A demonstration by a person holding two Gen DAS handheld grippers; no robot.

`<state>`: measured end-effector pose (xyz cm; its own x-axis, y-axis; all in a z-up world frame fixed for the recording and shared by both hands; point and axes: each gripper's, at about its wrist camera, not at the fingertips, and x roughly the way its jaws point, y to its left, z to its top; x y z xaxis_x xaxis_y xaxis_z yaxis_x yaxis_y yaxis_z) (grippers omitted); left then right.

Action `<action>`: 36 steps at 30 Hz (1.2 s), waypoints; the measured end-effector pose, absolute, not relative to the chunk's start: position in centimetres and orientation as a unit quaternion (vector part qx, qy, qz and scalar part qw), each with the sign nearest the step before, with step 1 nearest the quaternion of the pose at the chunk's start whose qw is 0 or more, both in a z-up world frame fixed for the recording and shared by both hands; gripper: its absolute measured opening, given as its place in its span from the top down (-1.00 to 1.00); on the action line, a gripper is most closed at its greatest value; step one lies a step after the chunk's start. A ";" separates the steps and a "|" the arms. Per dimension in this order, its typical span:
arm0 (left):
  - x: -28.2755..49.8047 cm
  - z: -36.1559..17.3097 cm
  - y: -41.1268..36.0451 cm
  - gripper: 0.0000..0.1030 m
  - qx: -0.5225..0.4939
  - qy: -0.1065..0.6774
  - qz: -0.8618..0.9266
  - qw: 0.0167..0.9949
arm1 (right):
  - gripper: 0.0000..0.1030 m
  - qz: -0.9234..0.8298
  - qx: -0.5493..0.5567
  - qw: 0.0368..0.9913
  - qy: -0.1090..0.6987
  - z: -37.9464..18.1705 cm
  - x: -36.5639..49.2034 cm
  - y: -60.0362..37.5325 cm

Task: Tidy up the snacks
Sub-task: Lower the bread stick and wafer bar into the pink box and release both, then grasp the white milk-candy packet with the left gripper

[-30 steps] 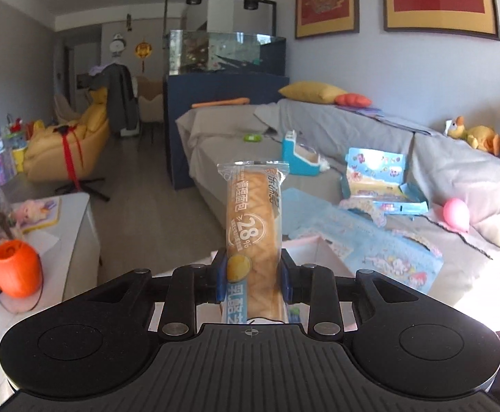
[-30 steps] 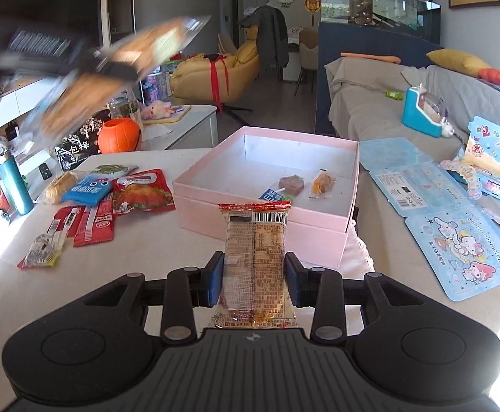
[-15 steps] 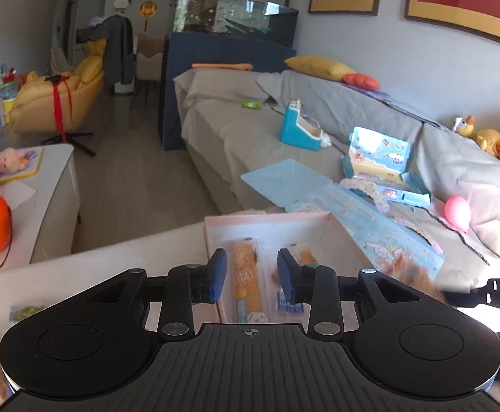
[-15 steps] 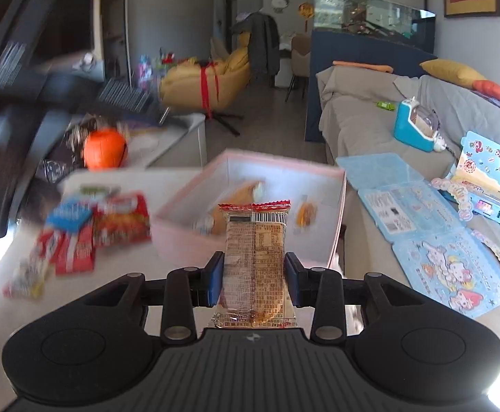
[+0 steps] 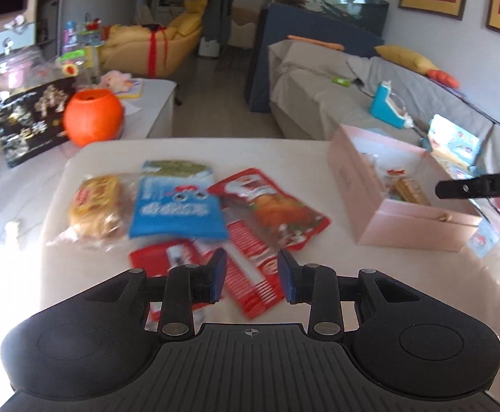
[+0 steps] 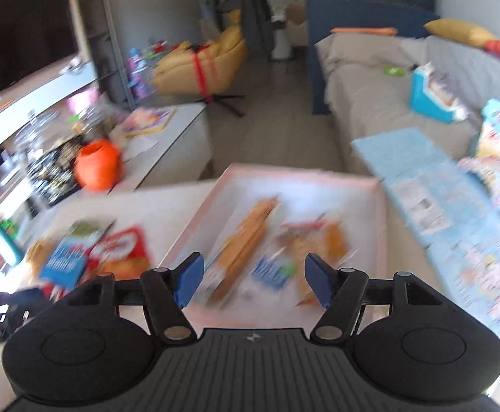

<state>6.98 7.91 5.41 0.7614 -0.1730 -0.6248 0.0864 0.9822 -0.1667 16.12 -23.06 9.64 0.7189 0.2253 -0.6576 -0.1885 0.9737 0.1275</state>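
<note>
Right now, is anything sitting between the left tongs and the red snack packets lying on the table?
Nothing visible blocks them. The left tongs hang open and empty right over the red packets, which lie flat on the table. The blue packet lies farther back, and the pink box sits off to the right.

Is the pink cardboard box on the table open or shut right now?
Open. The pink cardboard box has no lid on it, and blurred snack packets show lying inside it in both wrist views.
</note>
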 end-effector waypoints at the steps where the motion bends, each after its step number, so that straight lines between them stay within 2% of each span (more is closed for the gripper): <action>1: 6.2 5.0 8.5 0.30 -0.065 0.334 -0.058 0.939 | -0.27 0.126 0.018 0.923 0.364 8.7 15.2 -21.9; 6: 3.6 2.8 10.4 0.30 -0.066 0.287 -0.003 0.956 | -0.28 0.181 0.010 0.912 0.367 4.6 11.7 -17.0; 14: 7.1 1.2 12.0 0.29 -0.103 0.300 -0.074 0.945 | -0.28 0.147 -0.053 0.935 0.318 -0.3 10.2 -13.3; 16: 6.9 1.3 12.3 0.42 -0.114 0.303 -0.048 0.945 | -0.28 0.132 -0.049 0.937 0.320 0.0 11.1 -13.1; 21: 5.9 2.4 11.3 0.41 -0.088 0.311 -0.022 0.946 | -0.28 0.135 -0.002 0.943 0.304 0.7 11.3 -15.3; 24: 4.1 4.0 11.5 0.40 -0.106 0.301 -0.007 0.948 | -0.40 0.133 0.000 0.939 0.317 0.7 10.8 -16.2; 27: 2.5 4.9 11.8 0.38 -0.108 0.306 -0.003 0.946 | -0.40 0.141 0.001 0.933 0.332 0.3 11.0 -16.1; 34: 2.3 2.2 12.9 0.38 -0.181 0.342 0.005 0.922 | -0.43 0.128 -0.018 0.935 0.330 0.0 10.9 -15.3; 36: 2.7 2.0 12.4 0.27 -0.190 0.343 -0.013 0.920 | -0.44 0.130 -0.024 0.933 0.334 -0.1 10.9 -15.1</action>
